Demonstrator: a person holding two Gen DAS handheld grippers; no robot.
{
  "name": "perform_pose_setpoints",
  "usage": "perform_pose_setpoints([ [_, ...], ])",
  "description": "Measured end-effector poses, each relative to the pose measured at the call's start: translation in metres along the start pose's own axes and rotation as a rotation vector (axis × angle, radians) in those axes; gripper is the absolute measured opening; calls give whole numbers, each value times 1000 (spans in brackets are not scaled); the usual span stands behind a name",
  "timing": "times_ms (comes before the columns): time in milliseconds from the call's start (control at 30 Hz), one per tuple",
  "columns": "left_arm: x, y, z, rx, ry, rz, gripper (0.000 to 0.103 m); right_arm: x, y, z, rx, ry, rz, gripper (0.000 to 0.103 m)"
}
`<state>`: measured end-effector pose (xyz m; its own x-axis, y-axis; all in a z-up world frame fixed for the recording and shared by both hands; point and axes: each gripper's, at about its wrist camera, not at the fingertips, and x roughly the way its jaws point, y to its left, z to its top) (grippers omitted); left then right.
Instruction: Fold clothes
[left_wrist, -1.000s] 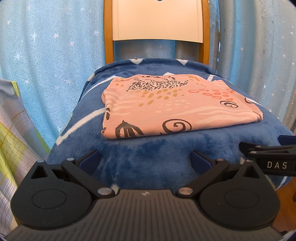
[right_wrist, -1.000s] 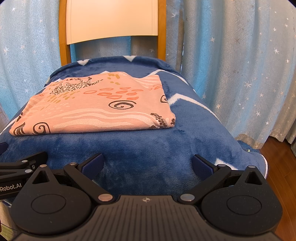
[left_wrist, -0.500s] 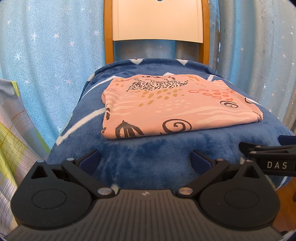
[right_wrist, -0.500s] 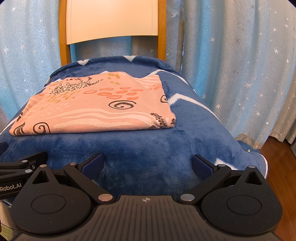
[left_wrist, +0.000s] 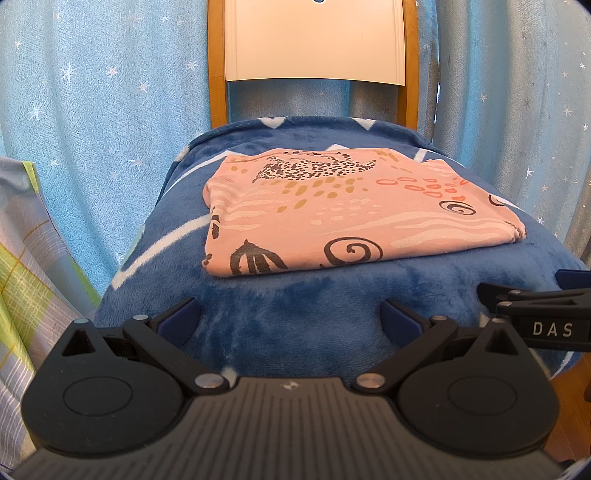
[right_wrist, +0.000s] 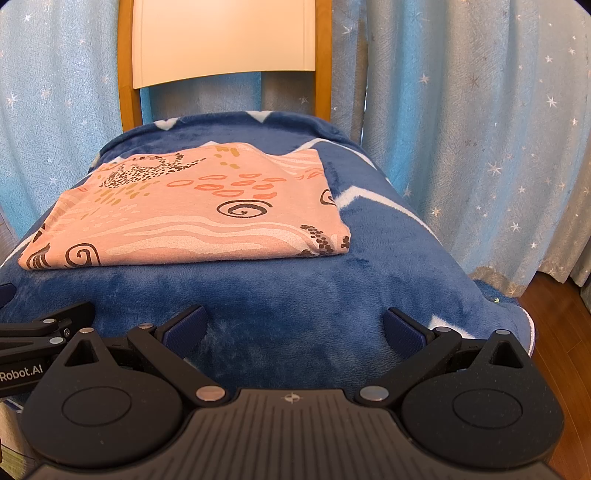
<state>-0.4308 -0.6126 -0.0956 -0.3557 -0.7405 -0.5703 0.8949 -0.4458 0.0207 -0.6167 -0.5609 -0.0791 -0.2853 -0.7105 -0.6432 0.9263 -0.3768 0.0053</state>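
- Holding my left gripper (left_wrist: 290, 319) with its blue pads spread wide, I grip nothing; it hangs over the near edge of the blue blanket (left_wrist: 295, 306).
- My right gripper (right_wrist: 293, 326) stands just as wide and empty, low over the same blanket edge; its black linkage marked "DAS" shows at 3 o'clock in the left wrist view.
- In the right wrist view, the left gripper's arm reaches in at 9 o'clock.
- The pink patterned garment (left_wrist: 351, 214) lies folded into a flat rectangle at 12 o'clock from both grippers, apart from them, on the blanket.
- Behind it at 12 o'clock rises the chair back (left_wrist: 314, 40), a cream panel in a wooden frame.
- A star-dotted blue curtain (right_wrist: 461, 129) hangs behind the chair.
- A checked cloth (left_wrist: 26, 266) hangs at 9 o'clock of the left view.
- Wood floor (right_wrist: 561, 317) shows at 3 o'clock of the right view.
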Motion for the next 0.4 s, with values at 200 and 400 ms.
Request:
perform_pose_setpoints([
  [200, 0, 0, 0, -1, 0, 0, 103, 0, 0, 0, -1, 0, 0, 103],
  [400, 0, 0, 1, 2, -2, 2, 103, 1, -1, 1, -2, 0, 2, 103],
])
